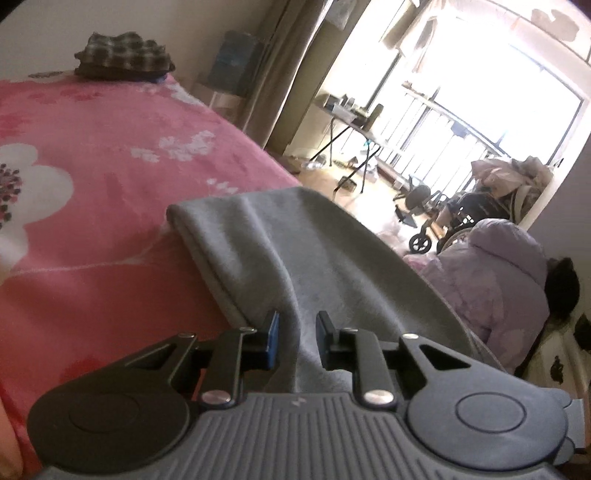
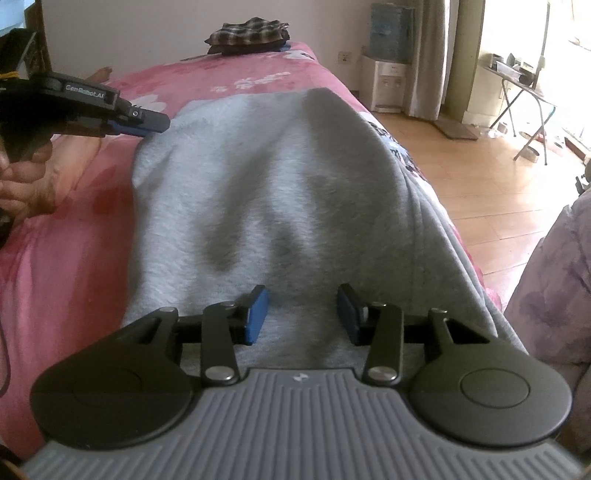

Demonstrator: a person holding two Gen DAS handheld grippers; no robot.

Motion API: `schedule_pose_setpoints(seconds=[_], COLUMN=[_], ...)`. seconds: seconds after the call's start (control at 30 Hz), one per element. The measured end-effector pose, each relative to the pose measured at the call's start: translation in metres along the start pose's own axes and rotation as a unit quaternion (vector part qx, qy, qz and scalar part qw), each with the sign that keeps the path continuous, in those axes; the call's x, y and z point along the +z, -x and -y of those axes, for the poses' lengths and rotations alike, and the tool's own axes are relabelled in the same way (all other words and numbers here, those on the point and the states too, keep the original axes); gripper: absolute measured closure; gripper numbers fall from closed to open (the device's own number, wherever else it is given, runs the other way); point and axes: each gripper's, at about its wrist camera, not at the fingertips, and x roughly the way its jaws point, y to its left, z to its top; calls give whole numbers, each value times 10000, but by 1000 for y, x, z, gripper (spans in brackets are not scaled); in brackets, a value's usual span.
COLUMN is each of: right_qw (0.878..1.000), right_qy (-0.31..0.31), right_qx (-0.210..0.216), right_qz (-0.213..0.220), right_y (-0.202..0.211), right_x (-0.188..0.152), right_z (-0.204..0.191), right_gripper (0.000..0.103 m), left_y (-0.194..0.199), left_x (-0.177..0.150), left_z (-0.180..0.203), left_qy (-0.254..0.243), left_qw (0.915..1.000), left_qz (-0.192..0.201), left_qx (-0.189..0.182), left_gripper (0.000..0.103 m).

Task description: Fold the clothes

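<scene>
Grey sweatshirt lies on the pink bed, folded approx. once lengthwise; more folds remain, I think. Left gripper pinches a ridge at the sweatshirt's near-left edge. Right gripper, jaws apart, hovers at its near end, grasping nothing. Folded checked clothes wait beyond the sweatshirt.

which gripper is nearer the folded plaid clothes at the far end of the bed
Left. The left gripper is at the grey garment's far corner, nearer the plaid clothes. The right gripper is over the garment's near end.
</scene>
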Motion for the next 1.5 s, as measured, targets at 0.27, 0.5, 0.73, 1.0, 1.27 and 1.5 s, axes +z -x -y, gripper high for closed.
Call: schedule_pose_setpoints(seconds=[0.27, 0.5, 0.73, 1.0, 1.27, 1.5], right_qw=[10000, 10000, 9999, 9999, 9999, 9999], right_qy=[-23, -53, -72, -77, -65, -54], right_qx=[2, 23, 45, 60, 58, 61], right_qz=[22, 45, 70, 82, 78, 88], right_y=[0, -1, -2, -2, -2, -1], right_x=[-1, -2, -2, -2, -1, -3], right_z=[0, 1, 0, 0, -2, -1], right_gripper=[61, 60, 58, 56, 55, 54], left_y=[-6, -26, -45, -42, -47, -34], left_x=[2, 1, 1, -1, 5, 12], left_z=[-36, -89, -109, -115, -107, -93], left_qy=[1238, 3197, 3779, 3883, 3641, 3077], left_qw=[9917, 9417, 9184, 9166, 9268, 9498], left_qz=[-136, -272, -312, -209, -370, -261], left_qx=[-333, -1010, -1128, -935, -845, -493], left_gripper=[74, 74, 83, 91, 89, 101])
